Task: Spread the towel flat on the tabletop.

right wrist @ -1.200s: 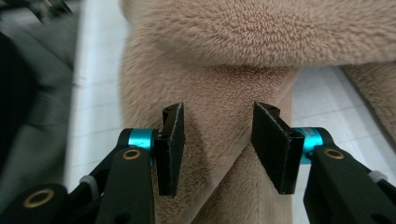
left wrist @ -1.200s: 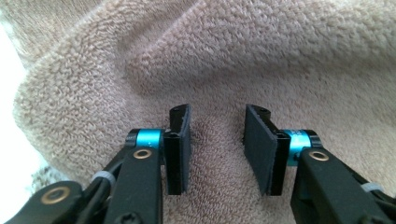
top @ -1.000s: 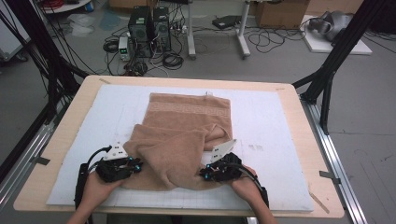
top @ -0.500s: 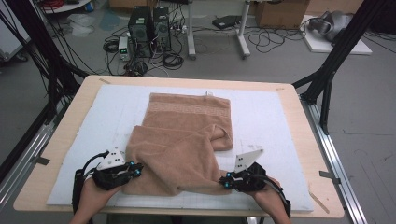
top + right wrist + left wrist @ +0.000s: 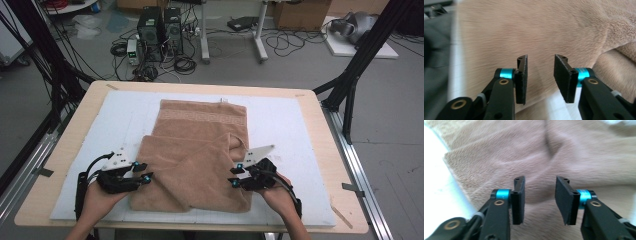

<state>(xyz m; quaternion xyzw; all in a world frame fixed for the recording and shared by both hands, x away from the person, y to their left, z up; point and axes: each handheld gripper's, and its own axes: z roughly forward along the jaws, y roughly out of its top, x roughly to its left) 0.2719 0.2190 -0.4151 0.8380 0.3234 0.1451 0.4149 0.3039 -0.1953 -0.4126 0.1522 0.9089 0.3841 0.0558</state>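
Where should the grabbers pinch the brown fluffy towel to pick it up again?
Probably the two near corners of the tan terry towel, each taken from its own side. The left gripper and right gripper sit beside those edges, jaws apart with nothing between them, having just been opening. There the cloth lies folded double on the white mat, so a thick edge is easy to pinch.

Left gripper (image 5: 146, 172) – right gripper (image 5: 233, 176) – jaws just parted, empty
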